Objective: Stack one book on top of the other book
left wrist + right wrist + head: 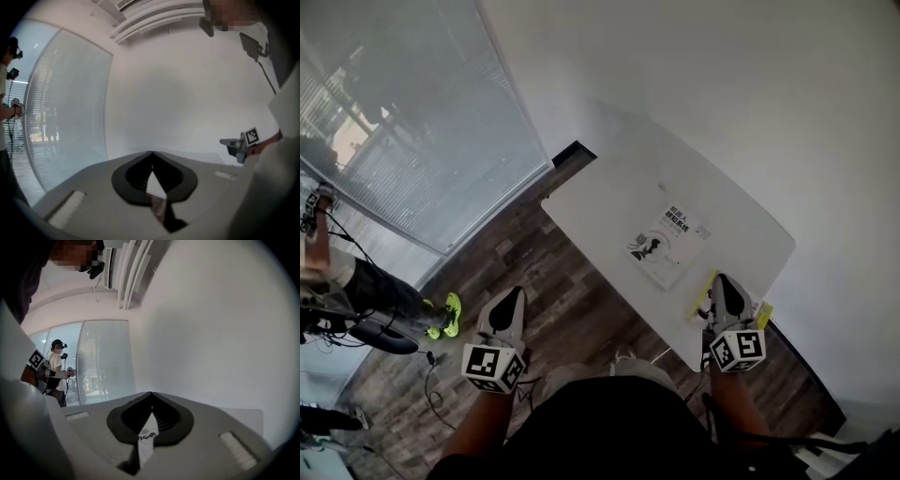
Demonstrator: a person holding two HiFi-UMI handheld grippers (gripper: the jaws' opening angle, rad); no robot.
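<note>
Daylight from the window lights soft, fisheye-warped pictures with dark corners.

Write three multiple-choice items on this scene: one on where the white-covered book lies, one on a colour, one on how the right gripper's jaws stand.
1. Where does the white-covered book with a black drawing lie?
A. Flat on the white table
B. On the wooden floor
C. Leaning on the wall

2. What colour are the bystander's shoes?
A. Red
B. Neon yellow-green
C. Blue

3. How do the right gripper's jaws stand?
A. Wide apart
B. Clamped on a book
C. Together, holding nothing

Answers: 1 A, the head view shows it flat on the tabletop; 2 B, they glow yellow-green against the floor; 3 C, the tips meet in the right gripper view.
</note>
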